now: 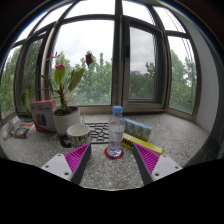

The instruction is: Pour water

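1. My tongs (112,162) are spread wide and hold nothing. Both pink pads face inward with a clear gap between them.

2. The bottle (116,132) stands upright on the tabletop (180,135), just ahead of the fingertips and roughly centred on the gap. I judge I am lined up this way so both fingers can pass either side of it and close on its body.

3. The bottle is clear plastic with a blue cap, which is on. It looks mostly full of water, though I cannot make out the exact level. It seems to sit on a small reddish coaster (114,153).

4. The cup (79,134), white, stands left of the bottle and near it. That is probably where the water goes. I cannot see inside it.

5. Behind the cup is a potted plant (64,100) in a white pot, with a pink box (43,114) further left. A flat yellow-and-blue pack (138,128) lies right of the bottle.

6. With the cap on, pouring cannot start; gripping the bottle looks like the step at hand.
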Demonstrator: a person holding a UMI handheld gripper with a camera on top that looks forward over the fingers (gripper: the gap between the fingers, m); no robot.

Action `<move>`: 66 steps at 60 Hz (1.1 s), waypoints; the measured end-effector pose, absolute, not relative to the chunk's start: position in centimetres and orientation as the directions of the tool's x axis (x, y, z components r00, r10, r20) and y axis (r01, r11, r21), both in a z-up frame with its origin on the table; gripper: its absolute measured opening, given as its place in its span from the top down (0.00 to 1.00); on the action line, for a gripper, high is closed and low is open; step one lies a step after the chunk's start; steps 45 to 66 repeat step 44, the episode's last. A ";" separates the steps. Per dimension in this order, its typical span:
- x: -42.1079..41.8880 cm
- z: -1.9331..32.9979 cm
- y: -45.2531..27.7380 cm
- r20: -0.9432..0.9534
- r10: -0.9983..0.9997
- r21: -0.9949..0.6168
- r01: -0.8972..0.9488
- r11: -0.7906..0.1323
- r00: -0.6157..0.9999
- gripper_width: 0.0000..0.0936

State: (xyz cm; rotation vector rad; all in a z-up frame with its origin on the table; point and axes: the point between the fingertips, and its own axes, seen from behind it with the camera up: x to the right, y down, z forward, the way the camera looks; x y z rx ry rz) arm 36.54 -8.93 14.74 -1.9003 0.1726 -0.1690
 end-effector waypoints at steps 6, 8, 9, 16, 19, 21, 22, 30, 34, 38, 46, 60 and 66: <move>34.6 16.1 -14.5 0.034 -0.223 -0.947 -0.040 -0.318 0.974 0.09; 33.9 16.6 -16.3 0.032 -0.227 -0.948 -0.042 -0.314 0.973 0.09; 33.5 16.7 -17.2 0.032 -0.229 -0.949 -0.042 -0.313 0.973 0.09; 31.3 17.6 -23.1 0.064 -0.240 -0.950 -0.015 -0.313 0.969 0.09; 30.5 17.8 -25.4 0.076 -0.244 -0.948 -0.006 -0.319 0.967 0.09; 29.8 17.9 -26.7 0.077 -0.246 -0.947 -0.006 -0.320 0.966 0.09; 29.5 18.0 -27.3 0.075 -0.245 -0.947 -0.007 -0.320 0.967 0.09; 27.5 18.7 -31.0 0.059 -0.237 -0.949 -0.019 -0.313 0.970 0.09; 26.9 19.2 -32.4 0.065 -0.240 -0.952 -0.012 -0.305 0.969 0.09; 26.2 19.5 -32.9 0.077 -0.233 -0.955 0.004 -0.298 0.969 0.09; 25.6 19.9 -33.7 0.105 -0.219 -0.955 0.037 -0.294 0.970 0.09; 25.6 19.9 -33.7 0.105 -0.219 -0.955 0.037 -0.294 0.970 0.09; 25.6 19.9 -33.7 0.105 -0.219 -0.955 0.037 -0.294 0.970 0.09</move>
